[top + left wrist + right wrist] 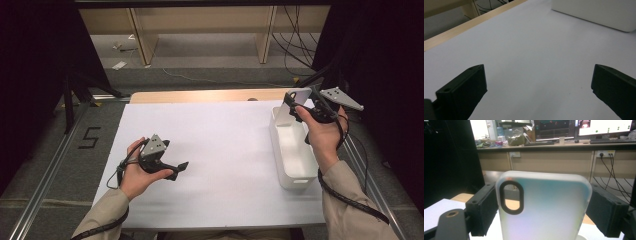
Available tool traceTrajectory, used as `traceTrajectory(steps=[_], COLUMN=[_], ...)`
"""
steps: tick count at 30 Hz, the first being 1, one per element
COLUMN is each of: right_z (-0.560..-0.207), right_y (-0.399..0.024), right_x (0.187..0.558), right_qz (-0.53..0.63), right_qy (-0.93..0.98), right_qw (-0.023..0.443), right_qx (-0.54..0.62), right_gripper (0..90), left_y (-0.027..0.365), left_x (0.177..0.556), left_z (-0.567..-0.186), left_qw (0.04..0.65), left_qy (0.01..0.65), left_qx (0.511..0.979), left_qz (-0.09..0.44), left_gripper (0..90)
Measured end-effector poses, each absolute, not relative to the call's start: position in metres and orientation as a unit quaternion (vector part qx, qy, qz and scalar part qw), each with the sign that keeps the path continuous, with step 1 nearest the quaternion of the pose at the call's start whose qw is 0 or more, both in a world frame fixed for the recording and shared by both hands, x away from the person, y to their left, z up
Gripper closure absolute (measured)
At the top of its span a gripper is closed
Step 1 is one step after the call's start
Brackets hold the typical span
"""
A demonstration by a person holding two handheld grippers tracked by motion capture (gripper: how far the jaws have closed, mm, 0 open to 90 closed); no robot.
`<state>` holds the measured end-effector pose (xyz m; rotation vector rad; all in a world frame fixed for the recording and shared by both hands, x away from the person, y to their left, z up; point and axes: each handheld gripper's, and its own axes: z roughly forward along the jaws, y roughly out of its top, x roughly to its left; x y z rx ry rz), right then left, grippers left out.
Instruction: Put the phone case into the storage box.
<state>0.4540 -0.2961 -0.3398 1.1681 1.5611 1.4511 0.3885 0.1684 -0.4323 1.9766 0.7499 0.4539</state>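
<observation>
R gripper (544,210) clamps blank phone case (544,207), L gripper (539,87) wide open; floor marked "5" (89,137).

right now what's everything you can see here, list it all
phone case: one, frosted white with a black-rimmed camera cutout, upright between the right gripper's jaws, above the far end of the bin
bin: one, white, long and open-topped, on the right side of the sheet
sheet: one, white, covers most of the table
table: one, pale wood, its edge shows past the sheet's far side
desk with monitors: one, wood, far across the room in the right gripper view
left gripper: one, black with a grey plate, jaws wide apart and empty, low over the sheet's left side
right gripper: one, black with a grey plate, closed on the phone case's side edges
person's hands and sleeves: two, beige sleeves, coming in from the near edge
</observation>
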Motion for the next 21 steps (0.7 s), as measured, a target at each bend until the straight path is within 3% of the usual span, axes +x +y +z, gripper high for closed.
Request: traceTrajectory(steps=[21], right_z=[-0.3413], right_y=[-0.3051], right_x=[0.4569], right_qz=[0.556], right_qy=[0.595], right_qw=[0.352], right_qx=[0.46], right_gripper=[18.1], left_y=[0.1684], left_x=[0.3883], left_z=[-0.4322], left_qw=[0.469], left_qy=[0.305], left_qx=[0.807], left_qz=[0.187], left_gripper=[0.0])
